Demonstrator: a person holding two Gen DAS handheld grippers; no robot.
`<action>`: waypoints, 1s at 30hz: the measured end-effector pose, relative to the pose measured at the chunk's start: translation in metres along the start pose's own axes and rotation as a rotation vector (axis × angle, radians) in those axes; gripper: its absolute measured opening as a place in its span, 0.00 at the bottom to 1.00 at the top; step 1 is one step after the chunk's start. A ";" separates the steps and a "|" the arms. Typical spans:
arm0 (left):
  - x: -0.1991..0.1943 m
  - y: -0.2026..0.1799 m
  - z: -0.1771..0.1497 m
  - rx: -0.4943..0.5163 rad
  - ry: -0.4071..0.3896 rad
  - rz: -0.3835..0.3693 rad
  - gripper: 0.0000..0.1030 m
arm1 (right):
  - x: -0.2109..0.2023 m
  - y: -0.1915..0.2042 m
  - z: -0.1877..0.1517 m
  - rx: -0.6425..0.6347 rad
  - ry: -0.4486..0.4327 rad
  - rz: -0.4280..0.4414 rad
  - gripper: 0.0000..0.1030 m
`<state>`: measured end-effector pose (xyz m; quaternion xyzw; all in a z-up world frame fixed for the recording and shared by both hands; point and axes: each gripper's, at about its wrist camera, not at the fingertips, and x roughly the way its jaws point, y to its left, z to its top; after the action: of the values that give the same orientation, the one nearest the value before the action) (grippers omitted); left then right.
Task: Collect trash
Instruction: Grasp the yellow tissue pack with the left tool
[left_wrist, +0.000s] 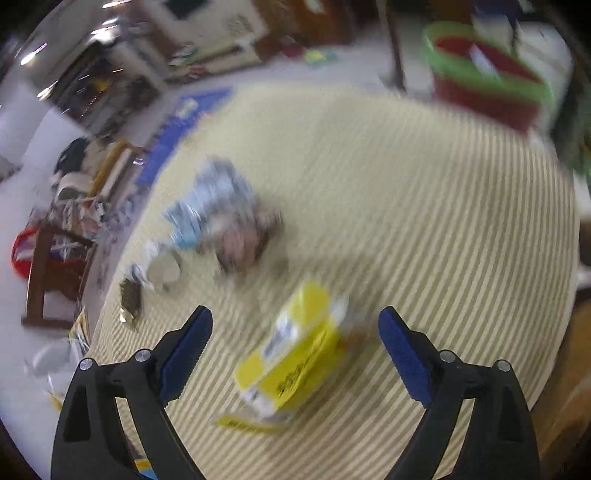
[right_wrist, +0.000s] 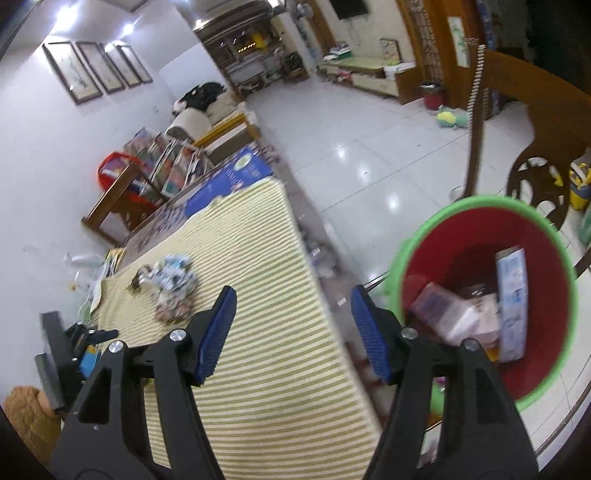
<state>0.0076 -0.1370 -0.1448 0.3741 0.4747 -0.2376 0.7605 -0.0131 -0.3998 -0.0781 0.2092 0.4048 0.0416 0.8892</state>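
Left gripper (left_wrist: 295, 321), jaws wide and empty, hung over the yellow box (left_wrist: 295, 354), its long axis slanting between them; right gripper (right_wrist: 293, 314), half-open, was farther.

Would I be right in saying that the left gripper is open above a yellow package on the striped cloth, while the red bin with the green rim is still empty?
Not quite: the red bin with the green rim is not empty. The right wrist view shows several boxes and packets lying inside it. The rest holds: in the left wrist view the left gripper is open above the yellow package on the striped cloth.
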 end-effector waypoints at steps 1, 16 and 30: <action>0.008 0.000 -0.006 0.030 0.018 0.000 0.85 | 0.003 0.011 -0.004 -0.010 0.006 -0.001 0.63; 0.027 0.040 -0.035 -0.222 -0.106 -0.258 0.30 | 0.041 0.120 -0.052 -0.053 0.070 -0.006 0.64; 0.039 0.120 -0.121 -0.862 -0.091 -0.324 0.35 | 0.114 0.187 -0.046 -0.158 0.189 0.016 0.64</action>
<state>0.0448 0.0315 -0.1713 -0.0662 0.5486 -0.1505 0.8198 0.0474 -0.1868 -0.1092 0.1370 0.4806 0.1000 0.8604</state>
